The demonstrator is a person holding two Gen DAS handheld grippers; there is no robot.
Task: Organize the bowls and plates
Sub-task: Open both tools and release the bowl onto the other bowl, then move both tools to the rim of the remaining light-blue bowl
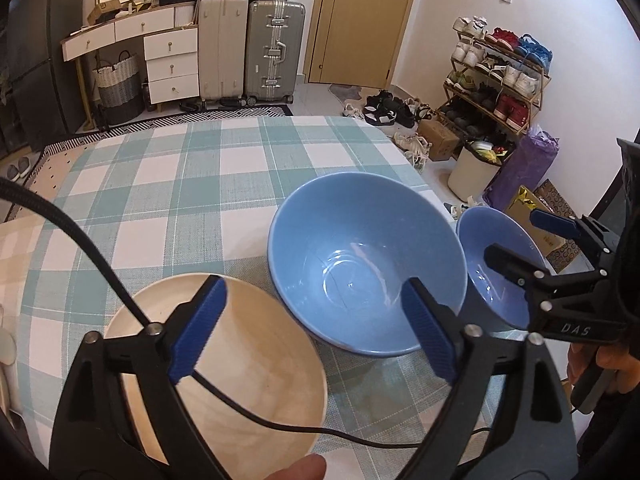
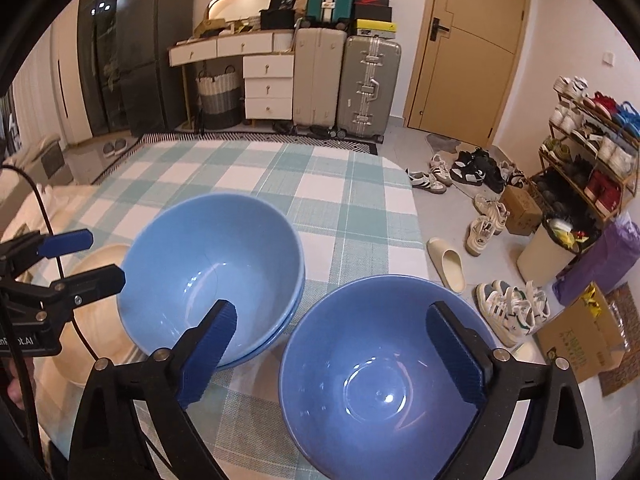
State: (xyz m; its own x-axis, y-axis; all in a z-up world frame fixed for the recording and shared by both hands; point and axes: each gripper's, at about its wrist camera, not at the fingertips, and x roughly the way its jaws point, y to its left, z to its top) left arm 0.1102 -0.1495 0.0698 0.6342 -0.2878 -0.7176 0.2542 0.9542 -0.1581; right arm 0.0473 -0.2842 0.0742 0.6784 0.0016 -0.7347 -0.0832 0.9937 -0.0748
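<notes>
Suitcases [image 2: 348,80], door [image 2: 472,52], perhaps a fridge [image 2: 132,56]

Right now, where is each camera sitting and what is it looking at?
Left wrist: rides the left gripper, looking forward over the wooden bowl and the stacked blue bowls; a fingertip shows.
Right wrist: rides the right gripper, looking down into the single blue bowl by the table's edge.
Shared: all bowls, the checked tablecloth, and each other's gripper.

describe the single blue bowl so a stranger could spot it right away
On the green-and-white checked tablecloth, look toward the right edge nearest the shoes on the floor. The single blue bowl sits there alone, right of the stacked blue bowls, under the open right gripper.
</notes>
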